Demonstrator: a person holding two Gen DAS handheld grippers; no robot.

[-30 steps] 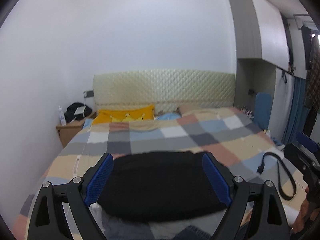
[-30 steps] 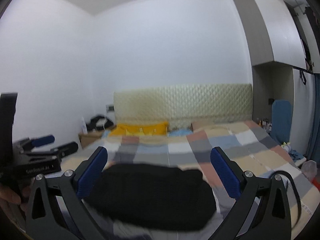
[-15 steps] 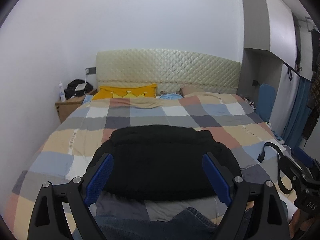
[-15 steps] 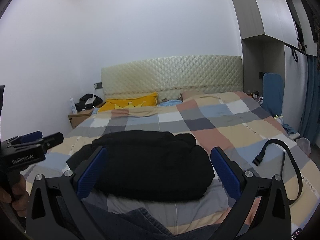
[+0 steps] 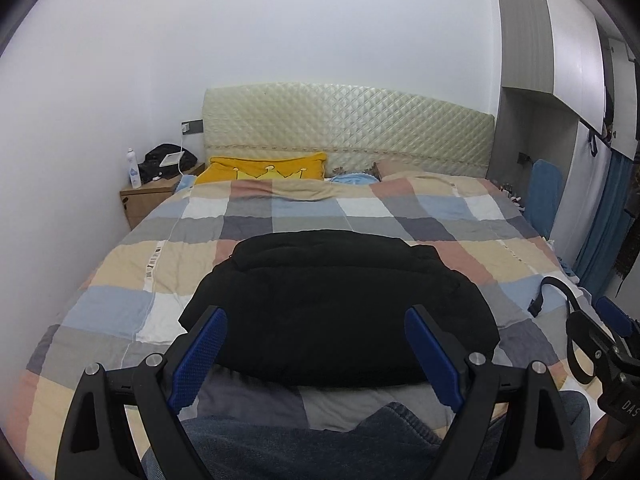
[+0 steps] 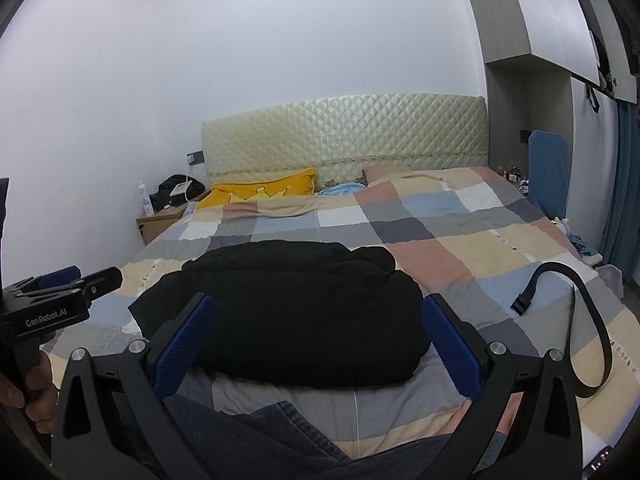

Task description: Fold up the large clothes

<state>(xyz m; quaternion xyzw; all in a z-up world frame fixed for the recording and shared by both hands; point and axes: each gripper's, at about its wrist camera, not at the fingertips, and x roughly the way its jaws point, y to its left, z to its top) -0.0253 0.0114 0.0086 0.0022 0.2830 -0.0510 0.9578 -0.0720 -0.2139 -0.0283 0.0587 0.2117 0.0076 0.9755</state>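
Right wrist: black belt [image 6: 588, 320] beside black garment [image 6: 288, 312].

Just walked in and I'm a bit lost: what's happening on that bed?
A person holds a gripper in each hand over a checked bed cover. Left gripper and right gripper are both open, holding nothing. A bulky black garment lies untouched ahead of them, denim nearer and a black strap to the right.

Home bedroom: bed [image 5: 192, 216] with quilted headboard [image 5: 344, 128] at 12 o'clock, nightstand [image 5: 146, 198] at 10, wardrobe [image 5: 560, 60] at 2.
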